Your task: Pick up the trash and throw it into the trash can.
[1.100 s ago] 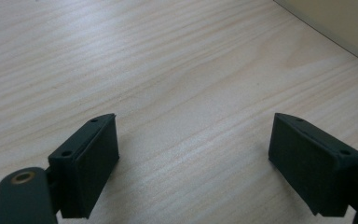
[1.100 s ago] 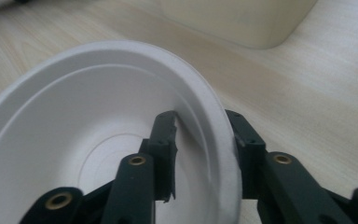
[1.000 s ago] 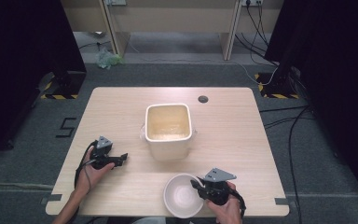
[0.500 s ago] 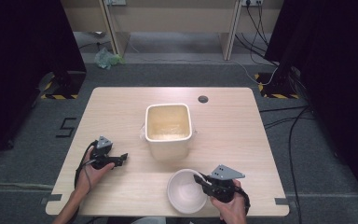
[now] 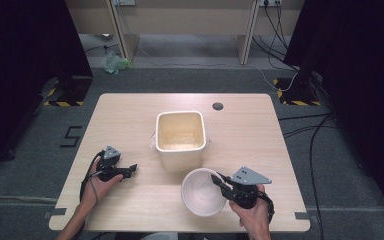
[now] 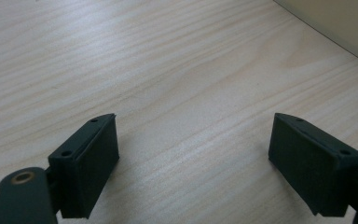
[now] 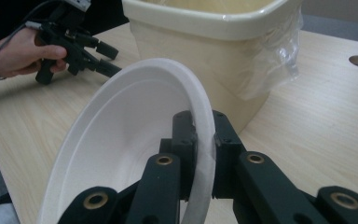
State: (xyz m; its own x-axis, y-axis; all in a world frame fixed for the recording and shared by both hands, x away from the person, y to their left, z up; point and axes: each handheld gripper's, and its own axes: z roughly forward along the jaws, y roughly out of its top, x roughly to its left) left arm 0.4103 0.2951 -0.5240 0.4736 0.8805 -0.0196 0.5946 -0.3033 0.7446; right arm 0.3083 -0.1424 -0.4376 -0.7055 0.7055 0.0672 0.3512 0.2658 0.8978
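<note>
Grey carpet is surrounding the pale wooden table (image 5: 130, 120). Beyond the right gripper (image 5: 219, 182), a cream bin (image 5: 180, 137) is standing; that gripper is pinching the white bowl (image 5: 200, 192) by its rim. The left gripper (image 5: 128, 170) is resting with jaws spread, nothing between them.

From above, my surface (image 5: 130, 130) is evenly and softly lit, while the frame's left and right sides fall into near black. Shadows are faint and short. My left claw (image 6: 193, 158) view is crisp on the wood grain, slightly darker at the bottom. My right claw (image 7: 200, 154) view blurs toward its lower edge.
</note>
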